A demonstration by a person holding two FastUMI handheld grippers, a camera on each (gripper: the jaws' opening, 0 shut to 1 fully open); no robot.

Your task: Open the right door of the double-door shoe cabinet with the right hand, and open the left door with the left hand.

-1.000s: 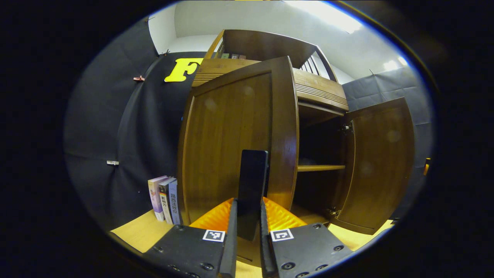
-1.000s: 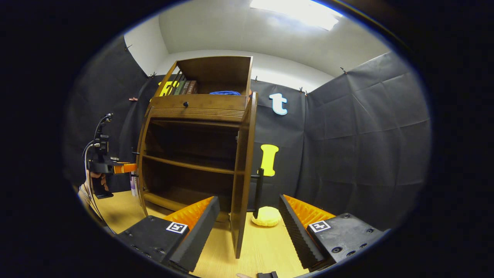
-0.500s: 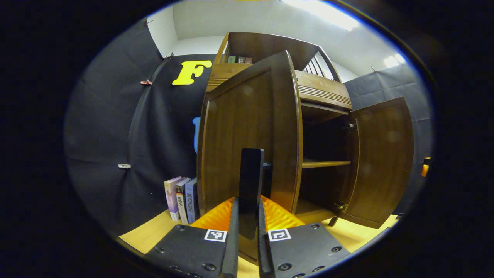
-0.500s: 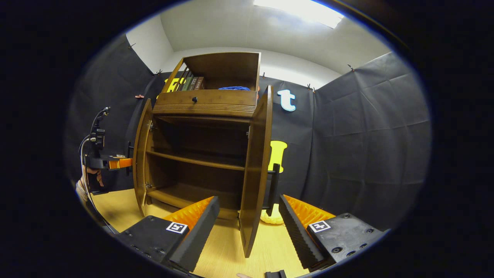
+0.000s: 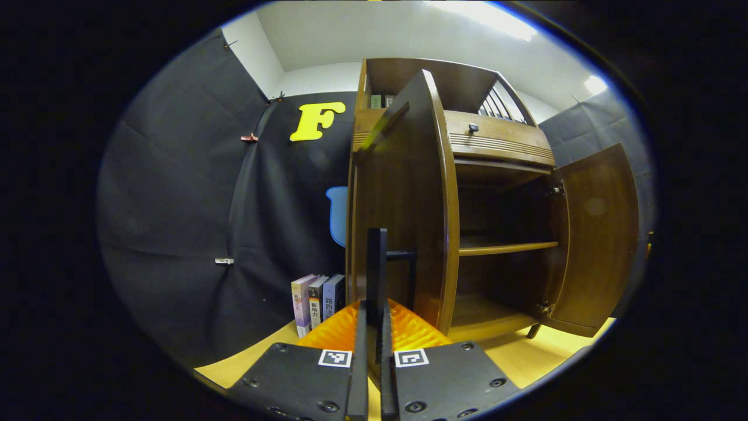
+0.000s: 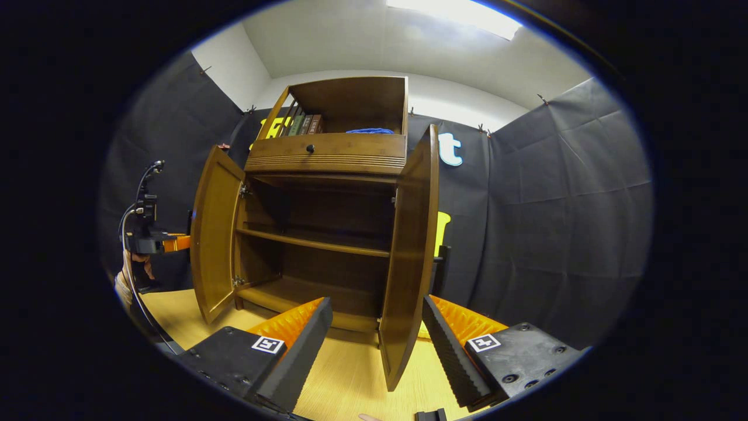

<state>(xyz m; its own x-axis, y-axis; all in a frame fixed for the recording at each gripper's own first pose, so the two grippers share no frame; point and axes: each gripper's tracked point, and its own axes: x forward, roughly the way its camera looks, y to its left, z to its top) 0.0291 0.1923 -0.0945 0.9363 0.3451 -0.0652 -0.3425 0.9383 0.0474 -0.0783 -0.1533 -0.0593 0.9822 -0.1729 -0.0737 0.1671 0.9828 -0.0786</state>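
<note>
The brown wooden shoe cabinet (image 6: pixel 327 155) has both doors swung outward, showing a bare shelf (image 6: pixel 315 242). In the left gripper view my left gripper (image 5: pixel 372 313) is shut on the black bar handle (image 5: pixel 377 257) of the left door (image 5: pixel 403 199), which stands nearly edge-on. The right door (image 5: pixel 596 234) is wide open. In the right gripper view my right gripper (image 6: pixel 377 345) is open, with the right door (image 6: pixel 412 251) edge-on between its fingers; neither finger presses on it. That door's black handle (image 6: pixel 442 266) peeks out behind it. Farther off, the left gripper (image 6: pixel 155 242) sits by the left door (image 6: pixel 213 234).
Three books (image 5: pixel 315 299) stand on the wooden floor (image 6: pixel 350 380) by the cabinet's left side. A drawer with a knob (image 6: pixel 310 148) tops the cabinet, with books and a blue item (image 6: pixel 368 131) in the open top shelf. Black cloth walls close in behind and on both sides.
The left door has swung further outward with my left gripper shut on its handle. In the right gripper view the right door has shifted right and now hides the yellow thing on the floor.
</note>
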